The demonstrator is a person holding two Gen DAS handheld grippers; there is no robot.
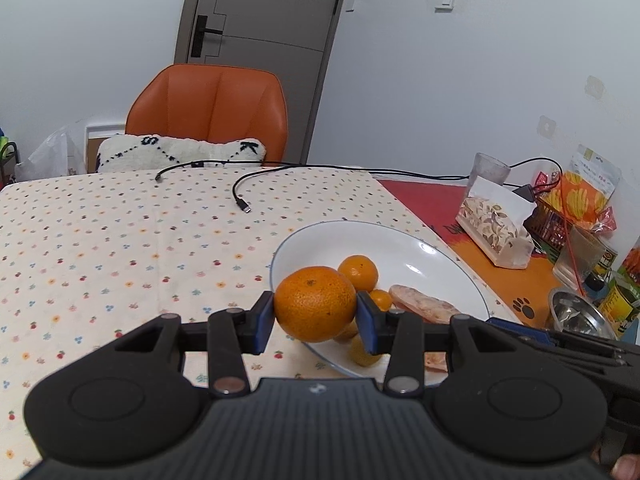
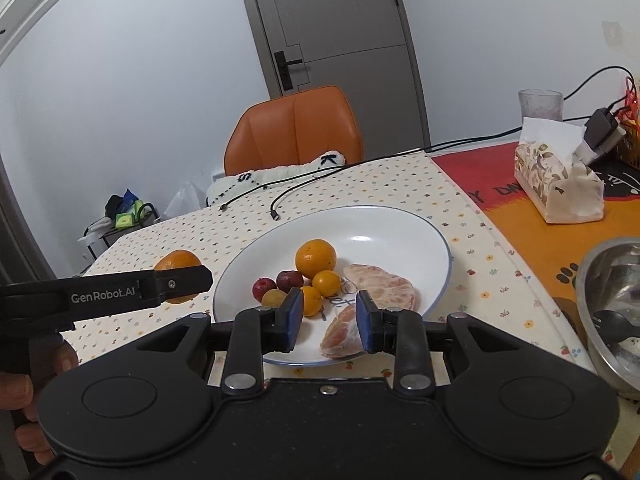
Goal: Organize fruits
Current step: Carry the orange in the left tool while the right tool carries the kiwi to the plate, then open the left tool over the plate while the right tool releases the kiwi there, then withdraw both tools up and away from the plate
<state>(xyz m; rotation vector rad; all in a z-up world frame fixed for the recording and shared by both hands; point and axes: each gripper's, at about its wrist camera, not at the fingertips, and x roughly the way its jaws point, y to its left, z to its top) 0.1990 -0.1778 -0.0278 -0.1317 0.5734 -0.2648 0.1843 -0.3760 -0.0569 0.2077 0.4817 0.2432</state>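
Orange mandarin (image 1: 315, 303) sits clamped in the left claw (image 1: 316, 312), held above the bench beside the white plate (image 2: 400, 224) — most fruit already lies there. Right claw (image 2: 329, 316) hangs empty, half-spread, over the pomelo wedge (image 2: 340, 334) — seemingly one piece left to place.

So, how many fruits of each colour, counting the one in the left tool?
Orange whole: 4, one held, one large on the plate, two small
Dark red: 2
Yellowish: 1
Peeled pink pieces: 2
Total: 9

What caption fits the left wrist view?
Left gripper holds an orange beside the plate.
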